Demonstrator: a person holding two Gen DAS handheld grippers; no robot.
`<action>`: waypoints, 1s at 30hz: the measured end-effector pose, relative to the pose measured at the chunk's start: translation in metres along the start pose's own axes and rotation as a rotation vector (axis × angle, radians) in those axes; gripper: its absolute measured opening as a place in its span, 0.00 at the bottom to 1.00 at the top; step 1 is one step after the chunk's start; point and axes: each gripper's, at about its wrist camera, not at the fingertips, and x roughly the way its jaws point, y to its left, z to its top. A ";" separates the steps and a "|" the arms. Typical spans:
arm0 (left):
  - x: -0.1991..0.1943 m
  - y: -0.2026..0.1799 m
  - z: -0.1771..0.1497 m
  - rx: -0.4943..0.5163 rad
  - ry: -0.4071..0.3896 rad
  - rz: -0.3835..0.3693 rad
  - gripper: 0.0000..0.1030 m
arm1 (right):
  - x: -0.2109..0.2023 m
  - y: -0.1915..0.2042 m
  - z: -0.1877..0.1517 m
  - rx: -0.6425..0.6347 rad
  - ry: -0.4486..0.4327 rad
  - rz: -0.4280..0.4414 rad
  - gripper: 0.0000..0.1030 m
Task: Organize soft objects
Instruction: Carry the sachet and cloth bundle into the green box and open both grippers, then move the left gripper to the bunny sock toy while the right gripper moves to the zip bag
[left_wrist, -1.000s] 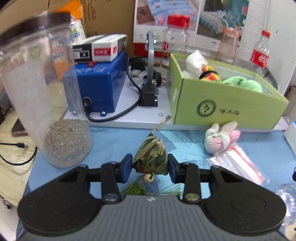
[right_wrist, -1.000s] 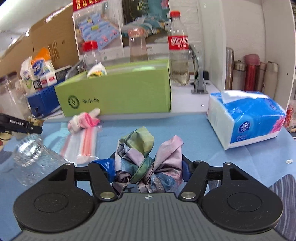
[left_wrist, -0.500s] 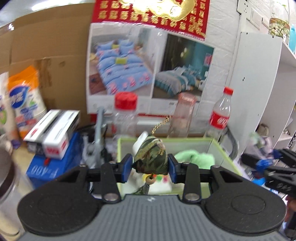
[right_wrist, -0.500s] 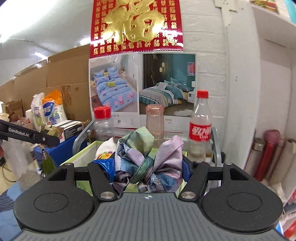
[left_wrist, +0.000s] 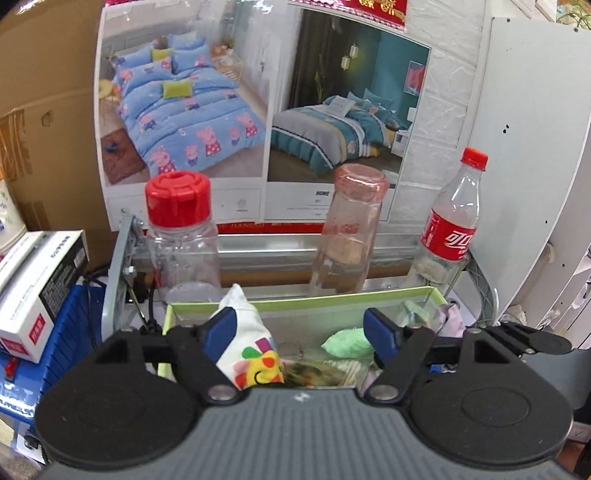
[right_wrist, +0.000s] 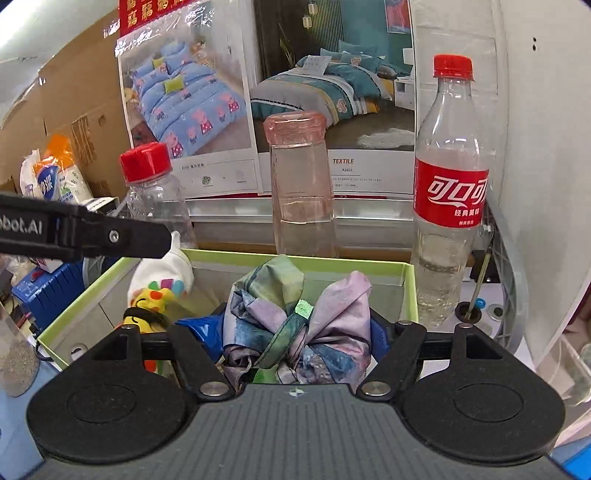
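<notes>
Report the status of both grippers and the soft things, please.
Left gripper: jaws just opened, empty, over green box. Right gripper: jaws just opening, floral cloth between them, above box. Nothing in the way.

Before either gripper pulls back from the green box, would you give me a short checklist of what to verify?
1. Left gripper emptied: ok; its jaws have just been opening and nothing sits between them.
2. Camouflage pouch inside the green box: cannot tell; only a blurred camouflage patch shows below the jaws.
3. Right gripper above the box: ok.
4. Patchwork cloth let go: cannot tell; the jaws have just been opening, but the cloth sits between them.
5. Cola bottle behind the box upright: ok.
</notes>
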 end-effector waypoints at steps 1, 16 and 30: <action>-0.001 0.003 0.000 -0.009 0.000 0.000 0.74 | -0.003 0.000 0.001 0.007 -0.016 -0.001 0.59; -0.068 0.022 -0.018 -0.009 -0.060 0.050 0.74 | -0.010 0.019 0.017 -0.021 0.008 -0.033 0.64; -0.100 0.057 -0.111 -0.041 0.046 0.125 0.75 | -0.100 0.057 -0.050 -0.128 -0.054 -0.009 0.67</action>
